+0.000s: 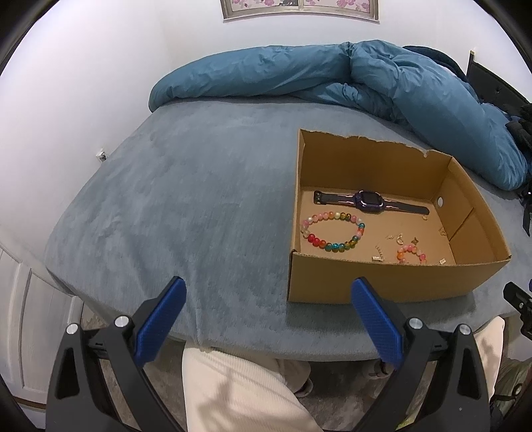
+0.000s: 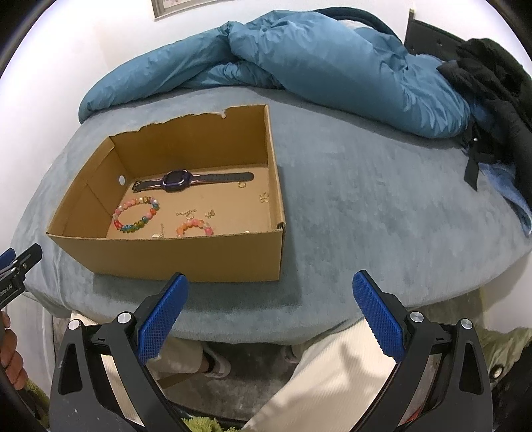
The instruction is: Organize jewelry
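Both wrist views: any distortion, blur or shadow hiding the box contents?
Left wrist: fisheye bends the bed edge; cardboard box contents sharp, near wall clips the small bracelet. Right wrist: same bending, dark vignette corners; watch readable, box interior evenly lit.

A blue-grey bed [image 1: 186, 186] spreads ahead of the gripper, with a rumpled teal duvet [image 1: 365, 76] heaped along its far edge. Beyond that, a framed picture [image 1: 299, 8] hangs on the white wall, and dark clothing [image 2: 498, 99] lies far right.
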A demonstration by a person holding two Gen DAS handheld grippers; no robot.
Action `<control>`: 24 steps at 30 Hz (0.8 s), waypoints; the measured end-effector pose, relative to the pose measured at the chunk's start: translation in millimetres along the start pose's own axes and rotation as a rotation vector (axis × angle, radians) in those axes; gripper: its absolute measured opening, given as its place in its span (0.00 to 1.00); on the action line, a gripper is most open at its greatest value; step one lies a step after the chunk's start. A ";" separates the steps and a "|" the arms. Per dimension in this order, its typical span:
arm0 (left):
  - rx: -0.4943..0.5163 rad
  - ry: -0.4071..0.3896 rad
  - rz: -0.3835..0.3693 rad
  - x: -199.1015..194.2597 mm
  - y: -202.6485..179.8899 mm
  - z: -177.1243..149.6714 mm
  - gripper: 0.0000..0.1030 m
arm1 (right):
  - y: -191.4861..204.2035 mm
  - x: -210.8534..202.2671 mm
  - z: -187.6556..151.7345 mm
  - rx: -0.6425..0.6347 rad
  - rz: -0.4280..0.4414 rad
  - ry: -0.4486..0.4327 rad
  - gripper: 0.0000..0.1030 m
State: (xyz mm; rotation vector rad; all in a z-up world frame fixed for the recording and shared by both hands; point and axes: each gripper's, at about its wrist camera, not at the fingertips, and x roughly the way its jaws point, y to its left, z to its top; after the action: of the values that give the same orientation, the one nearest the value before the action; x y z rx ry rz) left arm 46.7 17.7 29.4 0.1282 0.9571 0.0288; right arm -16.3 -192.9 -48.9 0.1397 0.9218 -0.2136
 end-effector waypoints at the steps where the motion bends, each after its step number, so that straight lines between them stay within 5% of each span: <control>1: 0.000 0.000 -0.001 0.1 -0.2 1.0 0.95 | -0.1 -0.3 0.0 -0.001 0.000 -0.001 0.92; 24: 0.008 -0.014 -0.010 -6.1 -6.3 9.3 0.95 | 4.9 -4.1 9.9 -0.002 0.000 -0.027 0.92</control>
State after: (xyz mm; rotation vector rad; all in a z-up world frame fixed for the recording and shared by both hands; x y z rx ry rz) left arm 50.6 10.1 38.9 0.1305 0.9434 0.0149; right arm -9.8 -189.7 -39.5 0.1344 0.8951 -0.2140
